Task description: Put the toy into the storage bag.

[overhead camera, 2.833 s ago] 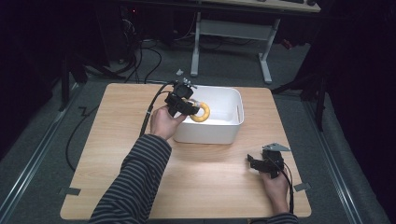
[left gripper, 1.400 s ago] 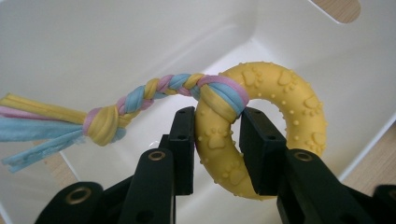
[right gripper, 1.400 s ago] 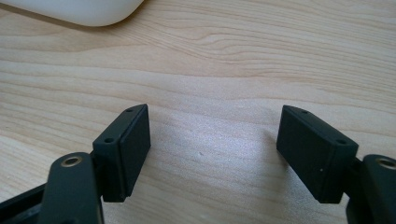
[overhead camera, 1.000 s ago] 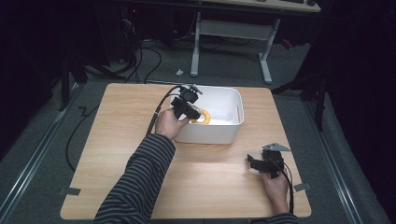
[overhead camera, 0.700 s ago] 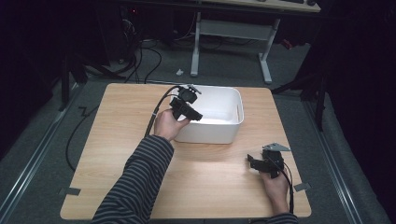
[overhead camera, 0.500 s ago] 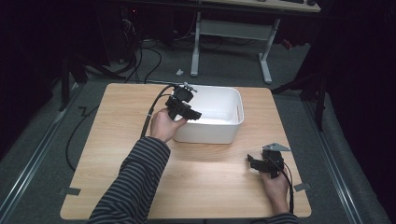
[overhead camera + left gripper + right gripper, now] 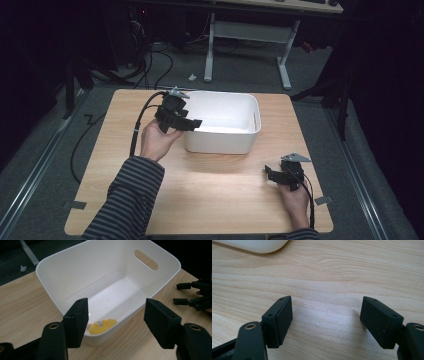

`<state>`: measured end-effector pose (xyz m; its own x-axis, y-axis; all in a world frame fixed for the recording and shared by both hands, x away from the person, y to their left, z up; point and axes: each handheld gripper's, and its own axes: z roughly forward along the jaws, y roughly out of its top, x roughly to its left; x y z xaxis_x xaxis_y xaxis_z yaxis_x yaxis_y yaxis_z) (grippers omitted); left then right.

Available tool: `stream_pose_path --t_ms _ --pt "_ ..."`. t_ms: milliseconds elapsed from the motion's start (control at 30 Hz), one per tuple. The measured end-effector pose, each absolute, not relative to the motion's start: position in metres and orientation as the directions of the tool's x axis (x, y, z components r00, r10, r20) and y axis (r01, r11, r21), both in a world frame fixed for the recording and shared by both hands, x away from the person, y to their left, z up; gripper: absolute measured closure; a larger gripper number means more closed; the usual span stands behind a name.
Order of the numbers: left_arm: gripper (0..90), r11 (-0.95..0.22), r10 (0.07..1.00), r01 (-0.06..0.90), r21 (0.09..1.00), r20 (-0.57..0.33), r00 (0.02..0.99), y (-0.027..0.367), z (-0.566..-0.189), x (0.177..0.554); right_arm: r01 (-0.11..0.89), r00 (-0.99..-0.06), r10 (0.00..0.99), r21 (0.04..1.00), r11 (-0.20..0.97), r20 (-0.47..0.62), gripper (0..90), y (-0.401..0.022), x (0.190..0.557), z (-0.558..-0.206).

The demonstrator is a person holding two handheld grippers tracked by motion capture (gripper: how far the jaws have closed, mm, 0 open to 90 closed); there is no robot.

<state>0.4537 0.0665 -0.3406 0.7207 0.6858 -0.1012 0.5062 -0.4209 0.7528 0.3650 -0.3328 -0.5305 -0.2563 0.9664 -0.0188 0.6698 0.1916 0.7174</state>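
The yellow ring-shaped toy (image 7: 102,326) lies on the floor of the white bin (image 7: 250,107), tucked against the near wall in the corner closest to the left tongs (image 7: 192,125). In the left gripper view it shows just beyond and a little below the tongs' own jaws, partly hidden behind the bin's rim, with a small striped patch of pink and blue on its top. The left tongs hover over the bin's left rim; their jaws have just been opening and stand apart with nothing between them, the toy lying loose beneath. The person's left hand (image 7: 157,140) holds them from the counter side, a striped sleeve (image 7: 130,200) running back toward the bottom edge.

The right tongs (image 7: 270,172) rest low over the wooden counter (image 7: 215,200) near its front right part, well apart from the bin. Their jaws are spread wide over bare wood and hold nothing; a corner of the bin shows at the top of the right gripper view.

The bin's near wall stands between the left tongs and the toy. A cut-out handle (image 7: 146,260) pierces the bin's far end wall. A black cable (image 7: 137,125) trails from the left tongs across the counter's left side.
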Motion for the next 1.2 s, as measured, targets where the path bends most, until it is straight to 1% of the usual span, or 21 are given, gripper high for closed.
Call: stream_pose_path --t_ms 67,233,400,533,967,1133,1200 --pt "36.6 -0.404 0.695 0.502 0.765 -0.100 0.712 0.076 -0.339 0.449 0.670 -0.257 0.966 0.717 0.192 -0.019 26.3 -0.333 0.365 -0.531" --pt "36.5 -0.346 0.711 0.515 0.785 -0.139 0.690 0.100 -0.335 0.441 0.669 -0.257 0.966 0.718 0.193 -0.019 26.3 -0.333 0.365 -0.531" --pt "35.6 -0.318 0.728 0.505 0.802 -0.135 0.672 0.116 -0.335 0.432 0.670 -0.256 0.966 0.718 0.191 -0.018 26.3 -0.333 0.365 -0.531" --pt "34.3 -0.274 0.742 0.516 0.812 -0.163 0.651 0.130 -0.338 0.426 0.669 -0.257 0.966 0.718 0.193 -0.020 26.3 -0.333 0.365 -0.531" --pt "34.7 -0.189 0.789 0.529 0.827 -0.192 0.583 0.173 -0.355 0.405 0.670 -0.256 0.967 0.718 0.191 -0.018 26.3 -0.333 0.365 -0.531" --pt "33.5 -0.140 0.798 0.551 0.822 -0.236 0.555 0.188 -0.368 0.397 0.670 -0.255 0.967 0.718 0.191 -0.018 26.3 -0.333 0.365 -0.531" --pt "33.0 -0.132 0.803 0.556 0.821 -0.240 0.545 0.192 -0.372 0.393 0.671 -0.253 0.967 0.717 0.189 -0.019 26.3 -0.333 0.365 -0.531"
